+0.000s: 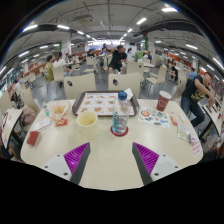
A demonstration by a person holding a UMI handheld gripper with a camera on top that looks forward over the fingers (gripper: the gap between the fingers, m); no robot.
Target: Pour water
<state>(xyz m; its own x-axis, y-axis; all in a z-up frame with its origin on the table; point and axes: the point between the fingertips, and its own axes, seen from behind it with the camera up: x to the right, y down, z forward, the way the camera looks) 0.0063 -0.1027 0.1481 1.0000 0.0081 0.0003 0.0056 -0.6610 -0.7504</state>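
Gripper view. Hand-held gripper: released, fingers spread wide, magenta pads facing inward, nothing between them.

Water bottle: upright on the bench, blue cap, well ahead of the fingers and roughly centred between them.

Yellow cup: left of the bottle, near it.

Red cup: farther off, ahead and right.

Tray: beyond the bottle, contents too small to tell.

Small items at the bench's left and right ends: indistinct. Bottle's fill level cannot be made out.

People: beyond the bench, in a lit hall.
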